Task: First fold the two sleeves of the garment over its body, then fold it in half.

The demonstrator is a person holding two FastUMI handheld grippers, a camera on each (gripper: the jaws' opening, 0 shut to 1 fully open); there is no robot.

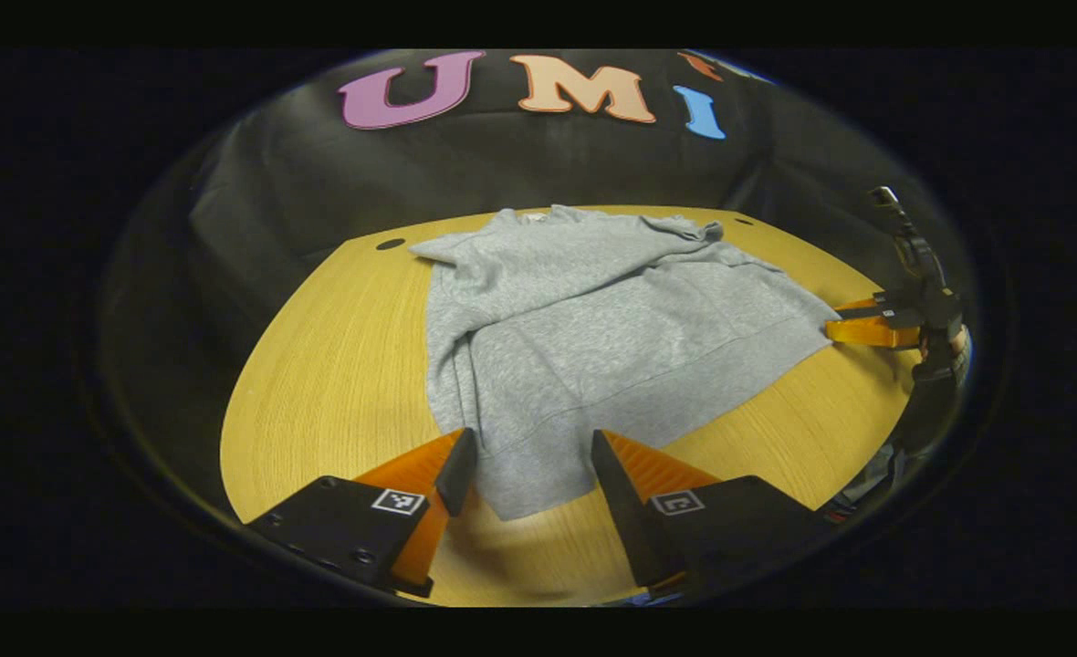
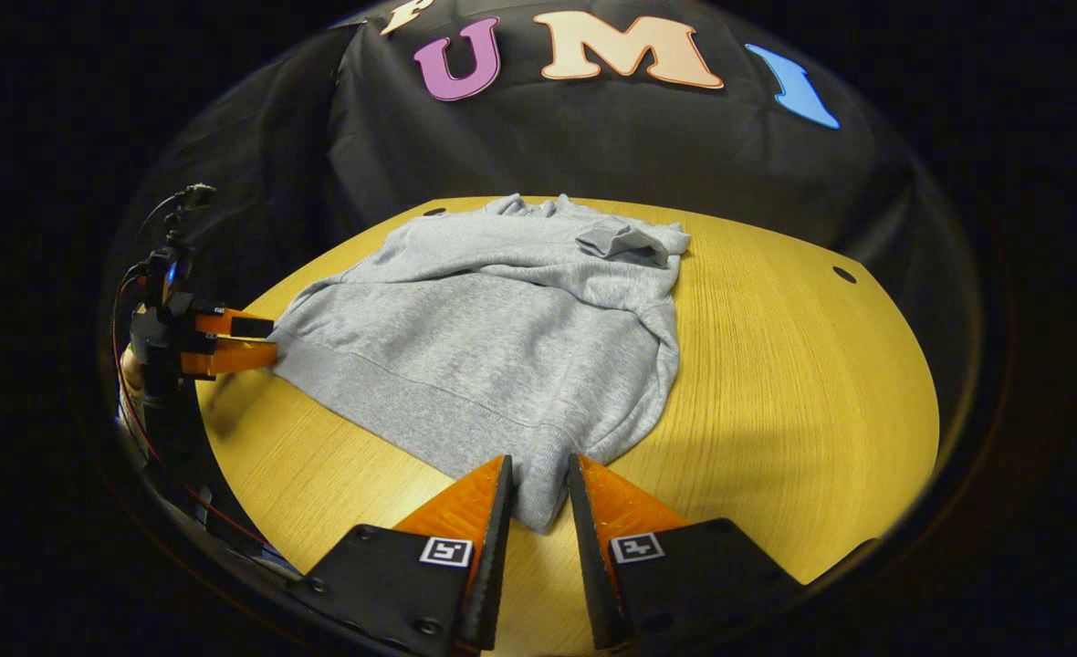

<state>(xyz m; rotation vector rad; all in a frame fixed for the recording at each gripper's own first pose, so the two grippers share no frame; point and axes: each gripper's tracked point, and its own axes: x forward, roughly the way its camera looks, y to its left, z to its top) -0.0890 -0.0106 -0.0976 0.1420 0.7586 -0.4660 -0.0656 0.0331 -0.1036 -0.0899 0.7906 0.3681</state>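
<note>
A grey sweatshirt [image 1: 593, 328] is lying on the round wooden table [image 1: 338, 365], both sleeves already lying folded across its body. The left hand-held gripper [image 1: 532, 456] is hovering with fingers spread wide around one hem corner, without pressing on it. The right hand-held gripper [image 2: 538, 484] is sitting at the other hem corner with fingers nearly closed around the cloth, though whether they are pinching it cannot be told.

A wooden table [image 1: 338, 365] with a light, straight grain carried the load, and small dark holes marked its far edge. Directly on it lay a grey sweatshirt [image 1: 593, 338], spread flat with both sleeves folded over its body, hem toward the near edge.
</note>
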